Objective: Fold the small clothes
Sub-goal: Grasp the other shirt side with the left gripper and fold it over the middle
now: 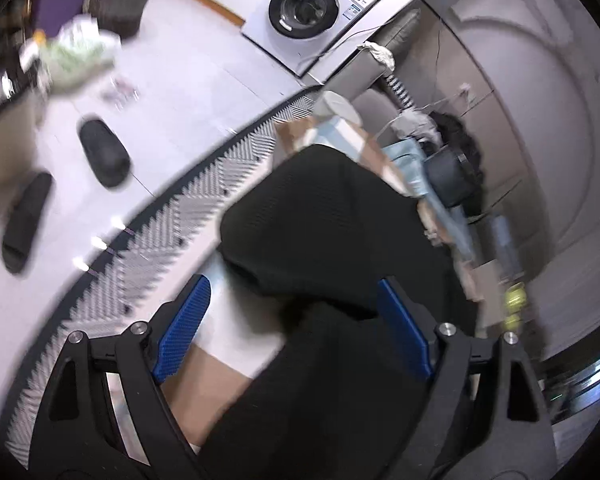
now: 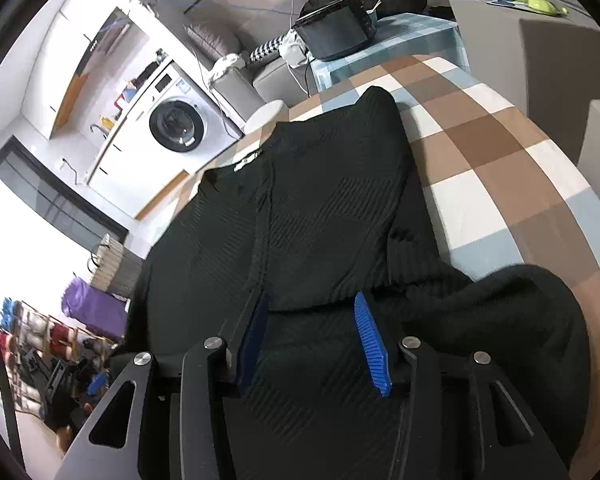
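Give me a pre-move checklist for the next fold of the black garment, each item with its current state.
1. Black garment lies on the checkered cloth: ok.
2. Right gripper jaws apart, pads not pressing the fabric: ok.
3. Left gripper jaws wide, fabric between them but not pinched: ok.
4. Garment smooth: not ok, bunched fold at its right side.
5. Bare cloth beside the garment to fold onto: ok.
6. Left view sharp enough to judge the garment's edge: not ok, blurred.
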Demonstrator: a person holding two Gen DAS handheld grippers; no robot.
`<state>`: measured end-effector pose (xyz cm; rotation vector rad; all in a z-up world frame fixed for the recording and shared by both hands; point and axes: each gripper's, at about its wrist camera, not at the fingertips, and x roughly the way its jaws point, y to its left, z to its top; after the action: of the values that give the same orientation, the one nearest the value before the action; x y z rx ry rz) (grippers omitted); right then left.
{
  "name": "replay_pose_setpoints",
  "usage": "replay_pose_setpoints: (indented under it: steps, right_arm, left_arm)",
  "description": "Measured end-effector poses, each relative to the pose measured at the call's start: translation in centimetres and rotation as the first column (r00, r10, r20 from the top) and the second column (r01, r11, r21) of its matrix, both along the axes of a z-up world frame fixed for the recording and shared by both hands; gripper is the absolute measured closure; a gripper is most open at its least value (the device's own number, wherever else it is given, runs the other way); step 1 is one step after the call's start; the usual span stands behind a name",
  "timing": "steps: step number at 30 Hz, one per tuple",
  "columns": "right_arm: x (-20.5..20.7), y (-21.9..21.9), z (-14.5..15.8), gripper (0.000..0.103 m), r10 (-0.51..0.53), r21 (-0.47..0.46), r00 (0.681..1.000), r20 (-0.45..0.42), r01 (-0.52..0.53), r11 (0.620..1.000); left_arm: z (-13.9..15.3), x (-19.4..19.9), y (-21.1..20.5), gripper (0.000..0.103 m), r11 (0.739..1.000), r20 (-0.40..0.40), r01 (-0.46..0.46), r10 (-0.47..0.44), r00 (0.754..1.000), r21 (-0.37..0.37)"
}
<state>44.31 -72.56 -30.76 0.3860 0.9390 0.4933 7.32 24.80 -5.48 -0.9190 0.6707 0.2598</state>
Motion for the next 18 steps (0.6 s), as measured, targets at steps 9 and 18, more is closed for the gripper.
replay_pose_setpoints:
  steps: [9,18]
  right_arm:
    - [-0.9,-1.4,-0.2,0.050,-0.005,0.074,1.000,-0.012,0.006,0.997]
    - [-2.1,-3.4,-0.6,0.050,-0.068,0.080,0.998,-0.014,0.069,0.994]
  left_arm:
    - [-3.2,3.8,0.5,0.045,0.994,-0.082,-0.044,0.036,0.996,-0.103]
    - [0.5,8.6,-2.0,0.100,0.993,-0.070,-0.063,0.071,0.995,0.103]
